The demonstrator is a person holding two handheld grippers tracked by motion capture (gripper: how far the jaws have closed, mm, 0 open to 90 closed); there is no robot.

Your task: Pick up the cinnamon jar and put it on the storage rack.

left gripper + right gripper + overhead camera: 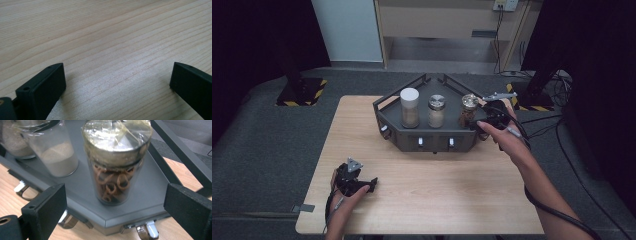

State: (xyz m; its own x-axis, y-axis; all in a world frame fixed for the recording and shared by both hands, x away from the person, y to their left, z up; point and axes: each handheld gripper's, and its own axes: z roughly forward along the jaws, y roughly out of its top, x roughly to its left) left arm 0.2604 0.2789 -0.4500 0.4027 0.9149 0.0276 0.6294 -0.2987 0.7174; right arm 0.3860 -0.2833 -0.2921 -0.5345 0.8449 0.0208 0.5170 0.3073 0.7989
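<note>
The glass jar of cinnamon sticks stands upright on the dark metal tray, near the tray's front right corner, the rightmost of three jars in a row. In the high view the same jar is just beside the right gripper. It looks stiff and breakable, with a smooth and probably slippery wall, and likely rather light, because the sticks fill it loosely. Its metal lid is covered with a crinkled clear film, which would give a poor hold. The best place to take it seems to be the straight glass wall under the lid, with moderate pressure. The right gripper's jaws stand wide apart and hold nothing; the jar is in front of them, centred between them but not yet inside the gap. The left gripper rests near the front left corner of the wooden table, jaws also apart and empty.
</note>
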